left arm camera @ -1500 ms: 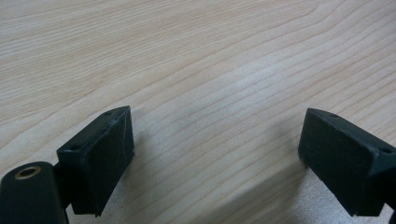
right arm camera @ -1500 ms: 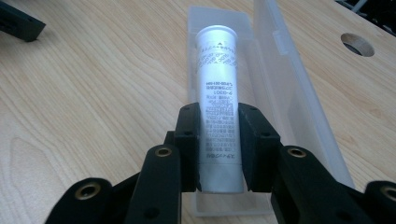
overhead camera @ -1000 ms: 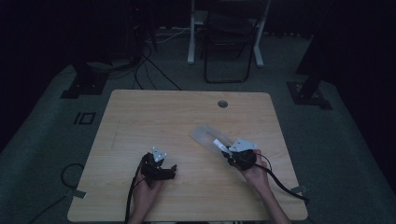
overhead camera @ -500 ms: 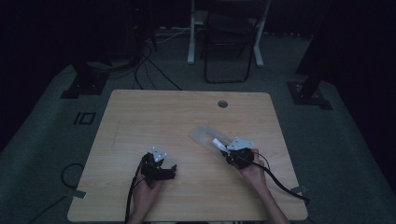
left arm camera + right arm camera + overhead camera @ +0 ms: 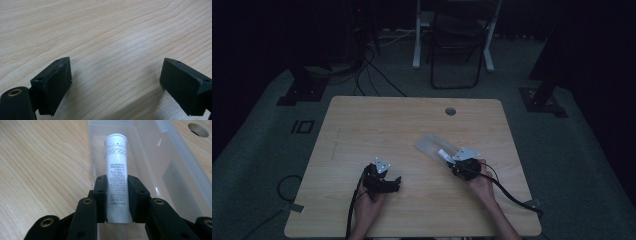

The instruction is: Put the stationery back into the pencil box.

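Two sets of tongs over a wooden tabletop (image 5: 377, 125), with a round hole (image 5: 450, 111) near its far edge. Clear plastic box (image 5: 434, 146) lying right of tabletop centre. Left tongs (image 5: 382, 181) near the front edge, spread wide over bare wood. Right tongs (image 5: 117, 195) pinching a white printed tube (image 5: 116, 172) over the box's open end.

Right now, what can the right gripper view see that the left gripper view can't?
The right gripper view shows its tongs shut on a white tube with small print, over a clear plastic box, plus a round hole in the tabletop. The left gripper view shows its own tongs wide open with nothing between them. Both show the light wooden table and two black jaws.
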`<state>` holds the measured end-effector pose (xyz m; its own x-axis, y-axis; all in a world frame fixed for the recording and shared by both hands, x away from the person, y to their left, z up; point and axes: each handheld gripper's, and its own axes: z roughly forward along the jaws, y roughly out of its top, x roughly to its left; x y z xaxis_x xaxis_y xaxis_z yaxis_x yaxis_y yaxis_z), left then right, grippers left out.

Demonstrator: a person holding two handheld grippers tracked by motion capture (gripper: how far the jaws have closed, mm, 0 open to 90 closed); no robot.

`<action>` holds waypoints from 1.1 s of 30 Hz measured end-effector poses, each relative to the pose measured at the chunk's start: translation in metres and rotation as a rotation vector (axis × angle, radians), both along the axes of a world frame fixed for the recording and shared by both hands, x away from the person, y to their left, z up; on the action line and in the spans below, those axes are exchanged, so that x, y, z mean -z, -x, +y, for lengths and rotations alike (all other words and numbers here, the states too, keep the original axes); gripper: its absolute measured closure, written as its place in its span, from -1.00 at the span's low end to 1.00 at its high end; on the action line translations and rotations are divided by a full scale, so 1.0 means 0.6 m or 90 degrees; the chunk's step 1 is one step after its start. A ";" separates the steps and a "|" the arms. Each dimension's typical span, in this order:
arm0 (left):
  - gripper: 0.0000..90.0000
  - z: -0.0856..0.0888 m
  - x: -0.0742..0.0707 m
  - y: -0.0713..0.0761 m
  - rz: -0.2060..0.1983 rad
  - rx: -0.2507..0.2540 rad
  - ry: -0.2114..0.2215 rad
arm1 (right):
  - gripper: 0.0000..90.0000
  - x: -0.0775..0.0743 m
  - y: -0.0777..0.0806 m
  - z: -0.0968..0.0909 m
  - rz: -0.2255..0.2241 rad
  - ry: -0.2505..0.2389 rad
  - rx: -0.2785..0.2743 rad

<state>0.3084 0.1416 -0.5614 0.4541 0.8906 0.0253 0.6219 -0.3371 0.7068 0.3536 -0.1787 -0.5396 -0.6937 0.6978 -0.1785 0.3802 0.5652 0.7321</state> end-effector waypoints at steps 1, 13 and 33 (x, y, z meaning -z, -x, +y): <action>-0.76 0.000 0.000 0.000 0.000 0.000 0.000 | 0.58 0.002 -0.001 0.001 0.003 0.003 0.001; -0.76 0.000 0.000 0.000 0.000 0.000 0.000 | 0.58 0.016 -0.011 0.006 0.012 0.024 0.016; -0.76 0.000 0.000 0.000 0.000 0.001 -0.001 | 0.25 -0.015 0.020 -0.002 -0.047 -0.025 0.008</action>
